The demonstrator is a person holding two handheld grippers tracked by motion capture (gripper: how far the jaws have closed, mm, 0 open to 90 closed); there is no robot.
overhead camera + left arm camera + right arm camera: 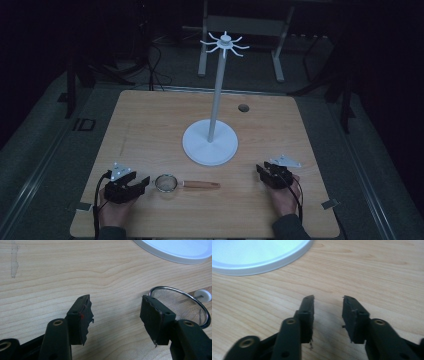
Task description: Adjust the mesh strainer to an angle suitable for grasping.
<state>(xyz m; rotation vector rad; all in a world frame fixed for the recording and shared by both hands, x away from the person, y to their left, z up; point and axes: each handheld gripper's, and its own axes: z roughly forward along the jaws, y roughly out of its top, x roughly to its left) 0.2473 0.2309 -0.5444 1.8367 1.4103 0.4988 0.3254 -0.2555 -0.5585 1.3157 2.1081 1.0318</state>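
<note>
A small metal mesh strainer (pixel 166 182) with a wooden handle (pixel 201 185) lies flat near the table's front edge, handle pointing right. My left gripper (pixel 142 183) rests on the table just left of it, open and empty; in the left gripper view the strainer bowl (pixel 180 303) sits beside and behind the right jaw. A white stand (pixel 210 142) with a round base, a tall pole and hooks on top (pixel 224 43) rises at the table's middle. My right gripper (pixel 262 170) rests at the front right, open, holding nothing, with the stand's base (pixel 259 255) ahead to its left.
The wooden table (pixel 150 120) has a small dark round hole (pixel 243 108) at the back right. Tape tabs mark its front corners (pixel 329 204). Dark floor, cables and a metal frame (pixel 240 30) lie beyond the far edge.
</note>
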